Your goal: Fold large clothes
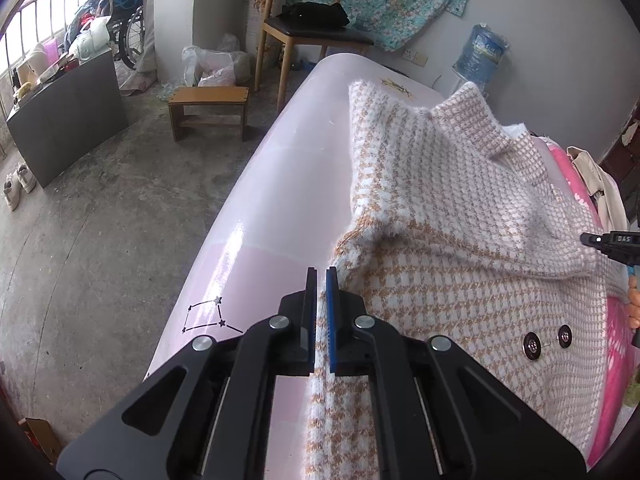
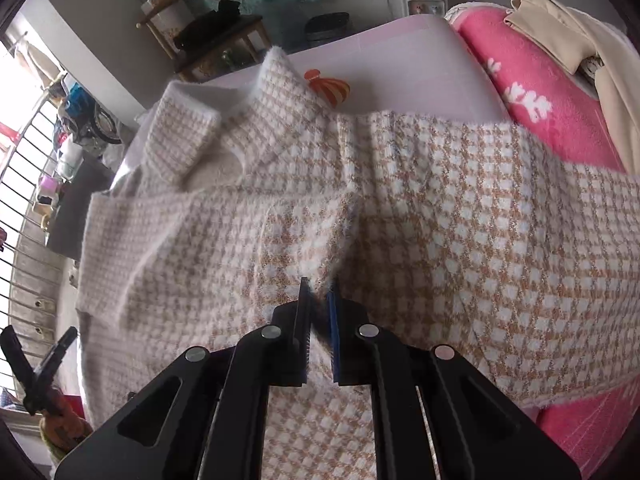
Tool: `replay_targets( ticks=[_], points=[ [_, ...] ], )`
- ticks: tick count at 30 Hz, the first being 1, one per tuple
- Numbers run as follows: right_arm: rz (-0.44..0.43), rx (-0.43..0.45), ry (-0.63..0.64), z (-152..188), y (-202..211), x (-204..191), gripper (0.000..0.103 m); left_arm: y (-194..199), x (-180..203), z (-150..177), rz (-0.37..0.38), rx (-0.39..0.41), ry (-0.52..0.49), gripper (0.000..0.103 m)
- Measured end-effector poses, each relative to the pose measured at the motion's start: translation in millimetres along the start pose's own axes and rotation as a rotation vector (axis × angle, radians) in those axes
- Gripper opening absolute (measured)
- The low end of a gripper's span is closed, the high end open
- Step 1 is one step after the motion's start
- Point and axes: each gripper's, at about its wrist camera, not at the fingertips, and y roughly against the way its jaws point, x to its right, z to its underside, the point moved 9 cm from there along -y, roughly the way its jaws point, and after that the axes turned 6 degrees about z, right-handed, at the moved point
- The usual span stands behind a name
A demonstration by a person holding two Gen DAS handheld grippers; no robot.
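A fuzzy beige-and-white houndstooth cardigan (image 1: pixel 460 248) with two dark buttons (image 1: pixel 532 346) lies on a pale pink table (image 1: pixel 280 200). My left gripper (image 1: pixel 322 276) is shut on the cardigan's left edge, near the table's near left side. My right gripper (image 2: pixel 320 286) is shut on a pinched ridge of the cardigan (image 2: pixel 440 220) near its middle. A sleeve and the collar (image 2: pixel 188 148) are bunched up at the far left in the right wrist view. The right gripper's tip (image 1: pixel 608 244) shows at the right edge of the left wrist view.
A pink floral blanket (image 2: pixel 532 92) with a beige garment (image 2: pixel 568 44) lies on the right of the table. A wooden chair (image 1: pixel 312 28), a low stool (image 1: pixel 208 108), a grey cabinet (image 1: pixel 68 120) and a water jug (image 1: pixel 482 56) stand on the concrete floor beyond.
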Motion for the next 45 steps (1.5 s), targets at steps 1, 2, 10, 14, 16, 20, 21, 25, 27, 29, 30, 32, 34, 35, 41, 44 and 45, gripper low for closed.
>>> replay_targets(
  ticks=[1, 2, 10, 14, 16, 20, 21, 25, 27, 29, 30, 32, 34, 35, 41, 44, 45],
  points=[
    [0.013, -0.005, 0.000, 2, -3, 1, 0.010, 5, 1, -2, 0.001, 0.003, -0.007, 0.004],
    [0.021, -0.012, -0.003, 3, -5, 3, 0.010, 11, 1, -4, 0.003, 0.010, -0.014, 0.004],
    [0.123, 0.114, 0.064, -7, 34, -2, 0.018, 48, 31, -42, 0.094, 0.080, -0.077, 0.012],
    [0.036, 0.109, 0.197, -6, 24, -52, 0.034, 16, 70, -76, 0.207, 0.077, -0.117, 0.032],
    [0.022, 0.091, 0.251, -2, 7, -69, 0.036, -13, 88, -92, 0.240, 0.056, -0.131, 0.033],
    [0.114, 0.028, 0.266, 8, -31, -55, 0.036, -88, 91, -103, 0.157, -0.052, -0.163, 0.033],
    [0.089, 0.041, 0.257, 9, -30, -53, 0.037, -104, 80, -103, 0.092, -0.078, -0.150, 0.033],
    [0.111, 0.017, 0.241, 9, -21, -44, 0.037, -112, 53, -115, 0.098, -0.073, -0.049, 0.033],
    [0.101, 0.033, 0.247, 4, -12, -50, 0.039, -103, 53, -121, 0.092, -0.056, -0.041, 0.038],
    [0.069, 0.073, 0.280, -5, -4, -65, 0.041, -91, 59, -124, 0.089, -0.023, -0.047, 0.050],
    [0.046, 0.094, 0.298, -9, -2, -76, 0.044, -86, 66, -124, 0.102, -0.015, -0.060, 0.051],
    [0.001, 0.118, 0.333, -15, -2, -99, 0.050, -81, 83, -118, 0.112, -0.027, -0.095, 0.061],
    [-0.033, 0.123, 0.387, -15, -11, -124, 0.050, -86, 98, -104, 0.107, -0.065, -0.129, 0.065],
    [-0.044, 0.121, 0.409, -13, -17, -133, 0.050, -91, 105, -97, 0.109, -0.088, -0.145, 0.069],
    [-0.006, 0.045, 0.431, 13, -40, -123, 0.059, -108, 113, -58, -0.002, -0.114, -0.287, 0.073],
    [0.032, 0.021, 0.390, 24, -27, -95, 0.059, -93, 115, -57, -0.016, -0.094, -0.298, 0.076],
    [0.033, 0.022, 0.382, 27, -20, -90, 0.059, -86, 119, -58, -0.005, -0.081, -0.301, 0.077]
  ],
)
